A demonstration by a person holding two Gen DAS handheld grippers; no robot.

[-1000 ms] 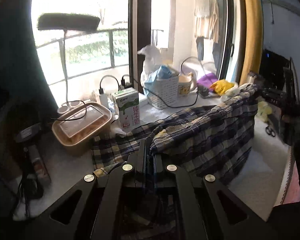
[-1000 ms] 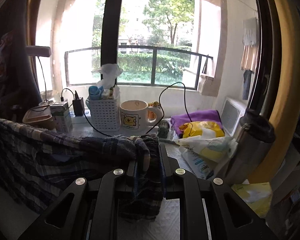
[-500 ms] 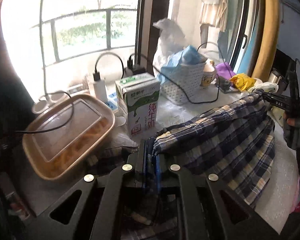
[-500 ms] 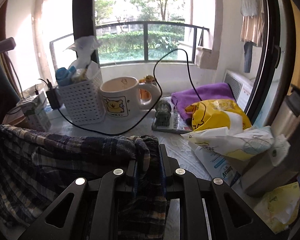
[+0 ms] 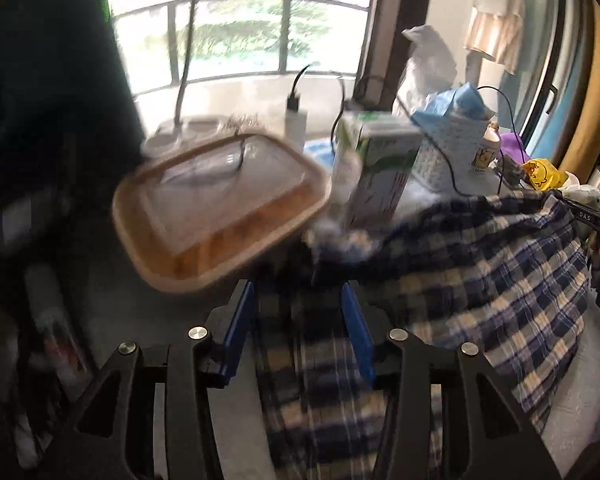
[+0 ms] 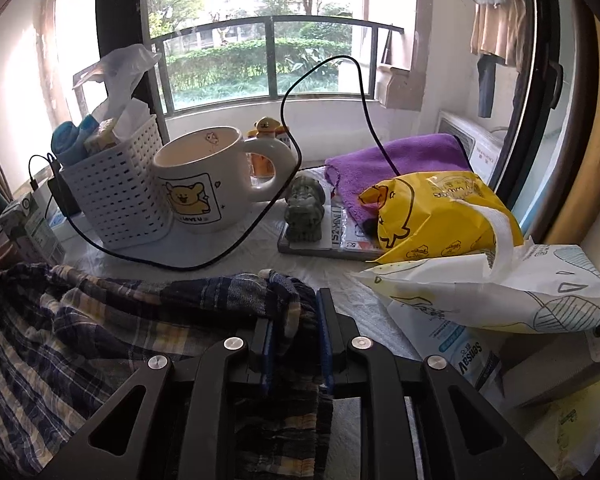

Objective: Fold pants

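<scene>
The pants (image 5: 500, 280) are blue, navy and cream plaid. They lie folded over on the white table, also shown in the right wrist view (image 6: 80, 344). My left gripper (image 5: 300, 304) has its blue-padded jaws spread apart with the cloth lying loosely between them. My right gripper (image 6: 296, 320) has its jaws slightly parted around the bunched corner of the pants, which lies on the table. The right gripper also shows at the far right of the left wrist view (image 5: 592, 216).
A tan lidded food box (image 5: 220, 208), a milk carton (image 5: 380, 168) and a white basket (image 6: 112, 196) stand along the back. A bear mug (image 6: 204, 184), a black cable (image 6: 260, 220), a yellow wipes pack (image 6: 440, 208) and a white pack (image 6: 500, 296) crowd the right gripper.
Both grippers moved forward and down towards the back of the table, carrying the pants' edge over. The left jaws have opened and let go of the cloth; the right jaws have loosened.
</scene>
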